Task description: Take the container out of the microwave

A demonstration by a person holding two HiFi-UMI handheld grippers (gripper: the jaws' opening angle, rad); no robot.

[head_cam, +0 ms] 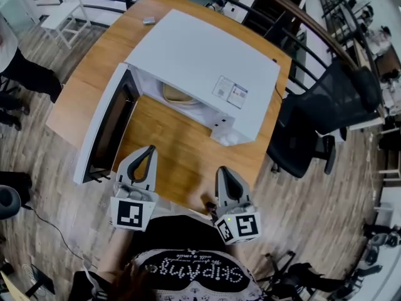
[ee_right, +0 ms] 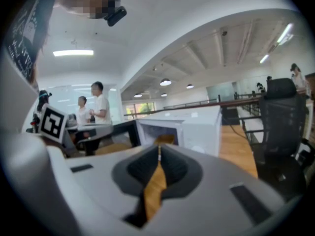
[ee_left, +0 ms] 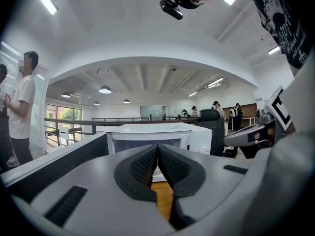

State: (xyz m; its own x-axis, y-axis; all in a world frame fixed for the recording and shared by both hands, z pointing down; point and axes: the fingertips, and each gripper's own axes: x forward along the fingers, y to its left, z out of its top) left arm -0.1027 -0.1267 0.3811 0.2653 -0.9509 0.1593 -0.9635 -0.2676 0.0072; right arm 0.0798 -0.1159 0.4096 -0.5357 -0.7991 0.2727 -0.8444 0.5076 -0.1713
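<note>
Seen from the head, the white microwave door stood wide open at about 9 o'clock, swung out to the left over the wooden table. Just beside it, at about 7 o'clock, the left gripper hung over the near edge of the table. Its two jaws were pressed together with nothing between them. Its tips pointed toward 12 o'clock, at the microwave, which sat in the middle of the table with its open mouth facing the person. The container, a pale tan round thing, was inside the microwave. It peeked out under the front edge of the top, well apart from both grippers. At about 5 o'clock the right gripper was over the near edge too, with its jaws closed tip to tip and holding nothing. At 3 o'clock a black office chair stood on the floor beside the table.
</note>
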